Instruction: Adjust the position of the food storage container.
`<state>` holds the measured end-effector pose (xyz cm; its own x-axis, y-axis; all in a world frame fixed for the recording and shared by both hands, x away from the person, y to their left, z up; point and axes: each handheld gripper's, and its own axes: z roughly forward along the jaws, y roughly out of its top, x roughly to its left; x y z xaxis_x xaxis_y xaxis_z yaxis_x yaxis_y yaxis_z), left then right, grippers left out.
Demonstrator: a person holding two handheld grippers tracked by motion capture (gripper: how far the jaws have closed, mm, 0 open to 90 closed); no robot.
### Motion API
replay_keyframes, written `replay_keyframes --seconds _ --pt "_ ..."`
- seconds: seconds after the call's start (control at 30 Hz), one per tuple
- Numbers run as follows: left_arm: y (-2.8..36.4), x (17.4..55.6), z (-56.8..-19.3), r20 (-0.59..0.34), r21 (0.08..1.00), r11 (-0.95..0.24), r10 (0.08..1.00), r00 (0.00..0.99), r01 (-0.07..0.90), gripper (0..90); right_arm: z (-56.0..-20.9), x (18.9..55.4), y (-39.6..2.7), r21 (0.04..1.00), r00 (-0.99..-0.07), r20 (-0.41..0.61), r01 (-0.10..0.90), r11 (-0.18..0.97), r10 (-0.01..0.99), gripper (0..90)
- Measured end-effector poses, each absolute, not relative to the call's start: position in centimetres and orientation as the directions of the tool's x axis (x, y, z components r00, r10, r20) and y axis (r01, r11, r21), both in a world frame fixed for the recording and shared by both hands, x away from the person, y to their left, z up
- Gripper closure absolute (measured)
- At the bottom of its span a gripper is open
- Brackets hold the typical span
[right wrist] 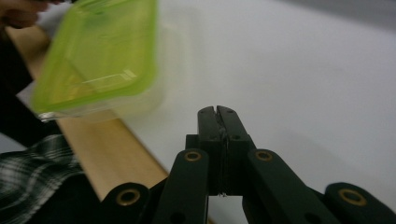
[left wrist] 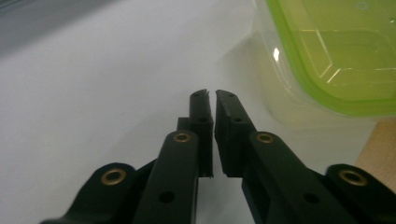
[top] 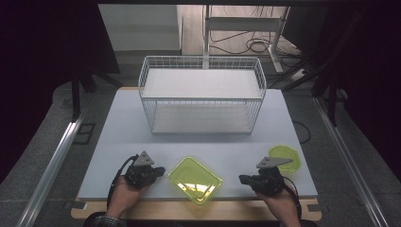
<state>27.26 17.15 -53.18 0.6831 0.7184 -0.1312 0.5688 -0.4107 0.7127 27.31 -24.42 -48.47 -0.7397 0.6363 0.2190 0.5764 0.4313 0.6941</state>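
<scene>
A rectangular clear box with a yellow-green lid (top: 195, 179) lies near the table's front edge, between my two grippers. My left gripper (top: 163, 171) sits just to its left with jaws together and nothing held. In the left gripper view the left gripper (left wrist: 214, 95) is shut, and the lidded box (left wrist: 341, 60) lies up to the right. My right gripper (top: 242, 179) is to the right of the box, pointing at it. In the right gripper view the right gripper (right wrist: 217, 111) is shut and empty, with the box (right wrist: 98, 56) at the upper left.
A white wire basket (top: 202, 94) with a shelf stands at the back middle of the white table (top: 123, 123). A round green-lidded container (top: 285, 158) sits behind my right hand. A wooden strip (top: 189, 210) runs along the front edge.
</scene>
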Motion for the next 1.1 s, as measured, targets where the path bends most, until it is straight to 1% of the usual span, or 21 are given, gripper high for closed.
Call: replay_keyframes --seconds 0.17,0.27,0.43,0.53,0.67,0.87,1.1 --pt "16.7 27.1 -53.0 -0.161 0.718 -0.401 0.700 0.695 0.570 89.0 -49.5 26.0 -21.8 0.667 -0.778 0.261 0.574 0.476 0.572 88.6" --pt "16.3 27.0 -53.1 -0.166 0.714 -0.405 0.694 0.701 0.570 89.1 -50.2 25.4 -20.3 0.643 -0.799 0.267 0.564 0.518 0.539 88.6" --pt "15.7 26.9 -53.1 -0.175 0.712 -0.413 0.678 0.713 0.568 89.0 -50.7 25.7 -18.9 0.631 -0.810 0.288 0.562 0.535 0.511 88.4" --pt "15.3 26.8 -53.2 -0.180 0.706 -0.422 0.670 0.720 0.568 88.9 -50.6 26.3 -18.6 0.626 -0.811 0.269 0.558 0.545 0.520 88.4" --pt "14.7 26.6 -53.2 -0.191 0.708 -0.423 0.655 0.731 0.565 88.5 -50.7 27.5 -19.2 0.621 -0.787 0.284 0.586 0.521 0.547 88.5" --pt "13.6 26.4 -53.4 -0.194 0.701 -0.448 0.628 0.753 0.554 87.0 -50.5 30.1 -20.4 0.619 -0.754 0.265 0.611 0.494 0.601 88.5" --pt "12.9 26.2 -53.4 -0.205 0.704 -0.458 0.602 0.772 0.544 86.6 -50.5 32.1 -20.5 0.623 -0.745 0.240 0.610 0.490 0.622 88.6"
